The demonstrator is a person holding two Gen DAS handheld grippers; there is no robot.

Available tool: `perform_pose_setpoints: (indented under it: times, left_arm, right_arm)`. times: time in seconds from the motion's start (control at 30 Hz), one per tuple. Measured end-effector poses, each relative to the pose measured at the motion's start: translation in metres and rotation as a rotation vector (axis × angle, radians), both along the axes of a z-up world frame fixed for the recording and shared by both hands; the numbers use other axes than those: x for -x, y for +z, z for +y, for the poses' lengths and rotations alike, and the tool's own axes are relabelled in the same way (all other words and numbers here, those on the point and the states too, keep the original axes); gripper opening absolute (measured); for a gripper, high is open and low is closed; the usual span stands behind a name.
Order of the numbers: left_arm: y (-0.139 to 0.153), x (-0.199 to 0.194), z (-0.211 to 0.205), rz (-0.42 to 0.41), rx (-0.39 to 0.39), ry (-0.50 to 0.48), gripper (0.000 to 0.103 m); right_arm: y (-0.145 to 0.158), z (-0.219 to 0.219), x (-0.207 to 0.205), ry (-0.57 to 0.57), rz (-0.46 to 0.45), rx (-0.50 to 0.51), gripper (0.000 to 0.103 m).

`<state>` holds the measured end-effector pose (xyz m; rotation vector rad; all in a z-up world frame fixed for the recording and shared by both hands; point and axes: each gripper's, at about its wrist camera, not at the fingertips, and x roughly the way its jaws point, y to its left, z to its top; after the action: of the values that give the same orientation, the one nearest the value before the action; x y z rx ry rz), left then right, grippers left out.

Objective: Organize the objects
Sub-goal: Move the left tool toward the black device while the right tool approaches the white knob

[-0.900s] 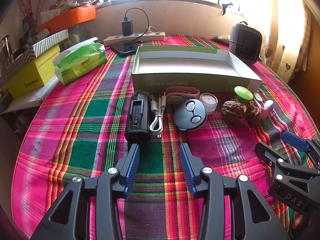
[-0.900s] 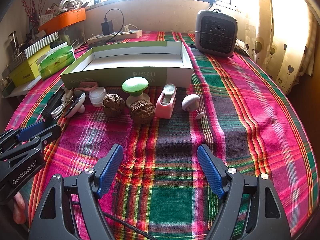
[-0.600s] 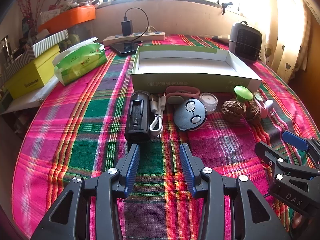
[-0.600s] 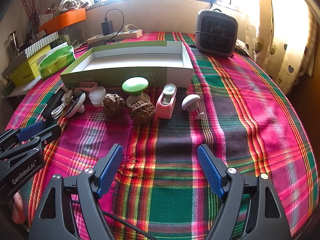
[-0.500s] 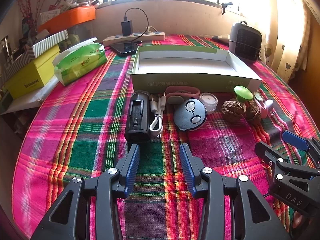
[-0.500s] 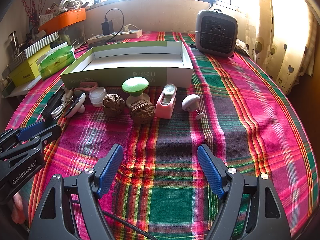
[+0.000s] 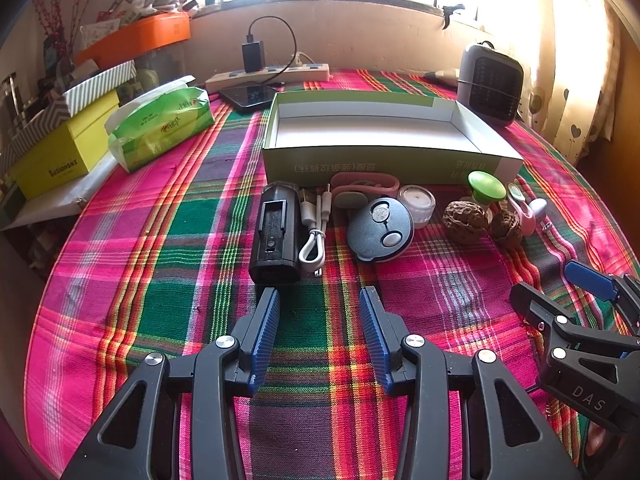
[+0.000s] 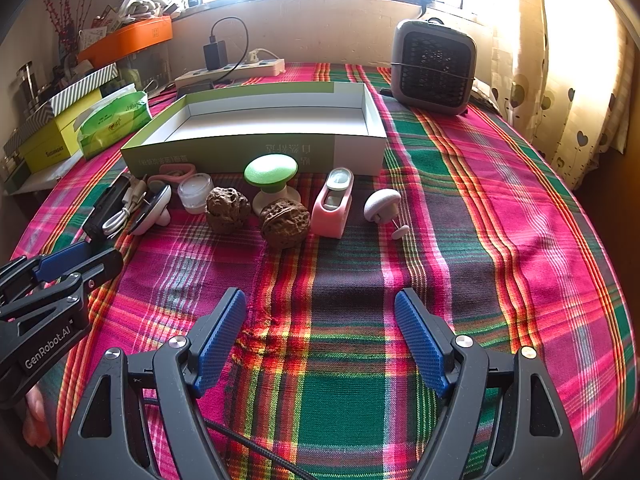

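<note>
Still nothing has moved: left gripper point(image 7: 320, 300) and right gripper point(image 8: 320, 304) hover near, fingers apart and holding nothing, the box point(image 8: 256, 148) unfilled, sorting not begun.

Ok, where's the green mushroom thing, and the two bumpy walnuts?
green mushroom thing point(image 8: 271, 169), right wrist view, on its round cap.
left walnut point(image 8: 227, 209), right wrist view, on its wrinkled front.
right walnut point(image 8: 285, 222), right wrist view, on its wrinkled shell.

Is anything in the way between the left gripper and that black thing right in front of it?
No. Only bare plaid cloth lies between the open left gripper and the black device. The white cable lies close against its right side, so it could get nudged.
</note>
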<state>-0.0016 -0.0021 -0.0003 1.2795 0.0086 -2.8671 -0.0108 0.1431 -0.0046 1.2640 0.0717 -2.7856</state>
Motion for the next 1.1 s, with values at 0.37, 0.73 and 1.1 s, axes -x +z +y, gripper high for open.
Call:
perform_pose_setpoints:
  times: [0.37,0.73,1.1]
  left_arm:
    - [0.0,0.0,0.001,0.0,0.002,0.0,0.039]
    - [0.001,0.0,-0.006,0.003,0.002,-0.084,0.039]
    - [0.002,0.0,-0.02,0.003,-0.057,-0.098,0.039]
  right_arm:
    - [0.0,0.0,0.0,0.0,0.0,0.0,0.077]
    - [0.001,0.012,-0.003,0.062,0.001,0.028,0.077]
    - [0.002,0.03,0.004,0.01,-0.008,0.03,0.077]
